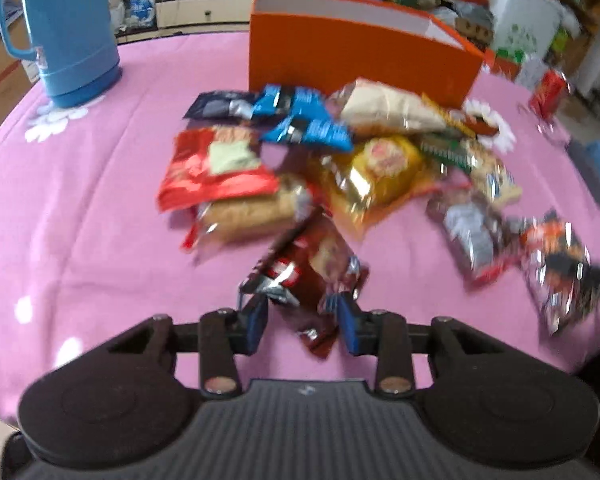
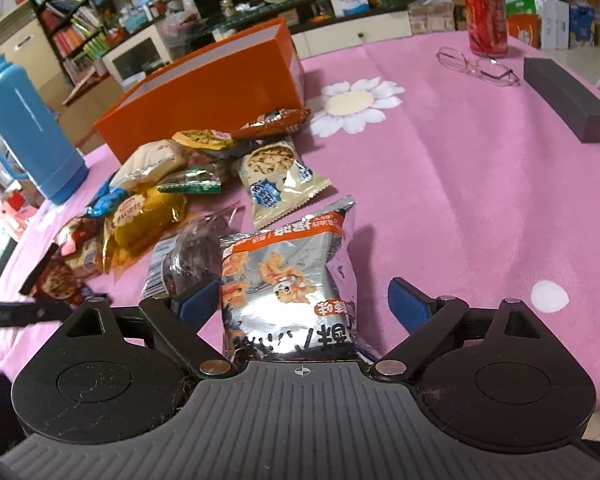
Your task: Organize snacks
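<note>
**Left clamped on dark red packet, right open around silver bag**

Left hand-held gripper [image 1: 302, 322]: I see the blue pads pinched on a dark red snack packet [image 1: 308, 276], near the bench's near edge. Frame is motion-blurred, so print is unreadable.

Right hand-held gripper [image 2: 306, 304]: jaws wide apart, a silver-and-orange snack bag [image 2: 288, 284] lying between them on the pink tablecloth [image 2: 460, 200]; the right pad is clear of it, left-side contact I cannot tell.

Remaining snacks sit in a loose pile [image 1: 300, 160] mid-bench, just in front of the orange box [image 1: 352, 60], which stands open-topped. Blue thermos [image 1: 68, 28] at the far left corner. Red can [image 2: 485, 20], glasses [image 2: 478, 66] and a dark block [image 2: 568, 100] toward the far right edge.
</note>
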Tool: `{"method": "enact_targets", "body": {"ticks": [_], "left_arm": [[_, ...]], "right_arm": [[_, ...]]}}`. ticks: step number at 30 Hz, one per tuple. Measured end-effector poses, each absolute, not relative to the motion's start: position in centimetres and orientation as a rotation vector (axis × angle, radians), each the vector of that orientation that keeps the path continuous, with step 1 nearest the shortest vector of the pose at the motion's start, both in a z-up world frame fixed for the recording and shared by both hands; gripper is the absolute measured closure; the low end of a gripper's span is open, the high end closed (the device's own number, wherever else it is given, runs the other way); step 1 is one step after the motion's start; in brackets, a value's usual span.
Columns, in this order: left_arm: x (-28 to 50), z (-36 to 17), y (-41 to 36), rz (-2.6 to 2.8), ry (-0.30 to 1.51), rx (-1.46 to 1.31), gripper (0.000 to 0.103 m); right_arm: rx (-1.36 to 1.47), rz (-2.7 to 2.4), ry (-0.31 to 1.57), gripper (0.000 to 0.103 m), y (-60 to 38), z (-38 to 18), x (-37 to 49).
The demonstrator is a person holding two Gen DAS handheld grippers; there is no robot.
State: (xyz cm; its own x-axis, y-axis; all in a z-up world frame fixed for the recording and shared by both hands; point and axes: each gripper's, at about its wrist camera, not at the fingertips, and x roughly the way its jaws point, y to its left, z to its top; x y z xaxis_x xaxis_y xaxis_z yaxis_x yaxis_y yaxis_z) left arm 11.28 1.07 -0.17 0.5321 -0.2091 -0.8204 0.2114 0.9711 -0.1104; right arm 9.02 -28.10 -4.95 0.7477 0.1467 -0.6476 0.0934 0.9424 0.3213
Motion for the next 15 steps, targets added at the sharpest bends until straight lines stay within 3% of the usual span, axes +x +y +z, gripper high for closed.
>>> {"method": "enact_targets", "body": {"ticks": [1,2,3,8,10,12,15], "left_arm": [[10.6,0.0,1.4,-0.255,0.963,0.025,0.062],[10.0,0.4,1.6,-0.254,0.938,0.063,0.044],[9.4,0.7,1.6,-0.244,0.912,0.098,0.034],[10.2,1.3,1.1,-0.238,0.859,0.185,0.028],[11.2,0.7,1.0,-0.221,0.902,0.134,0.024],[11.5,0.5,1.0,-0.177,0.924,0.064,0.014],[11.1,0.3,1.2,-0.088,0.903,-0.059,0.014]], "right_arm": [[0.346,0.029,0.727,0.008,-28.0,-4.9,8.9],[0.344,0.029,0.727,0.008,-28.0,-4.8,8.8],[0.342,0.028,0.725,0.008,-27.9,-4.6,8.7],[0.323,0.031,0.714,0.003,-27.3,-3.8,7.5],[0.297,0.028,0.718,0.003,-26.9,-3.7,7.3],[0.284,0.019,0.716,0.002,-26.8,-3.5,7.3],[0.293,0.013,0.716,0.001,-27.1,-3.6,7.4]]}}
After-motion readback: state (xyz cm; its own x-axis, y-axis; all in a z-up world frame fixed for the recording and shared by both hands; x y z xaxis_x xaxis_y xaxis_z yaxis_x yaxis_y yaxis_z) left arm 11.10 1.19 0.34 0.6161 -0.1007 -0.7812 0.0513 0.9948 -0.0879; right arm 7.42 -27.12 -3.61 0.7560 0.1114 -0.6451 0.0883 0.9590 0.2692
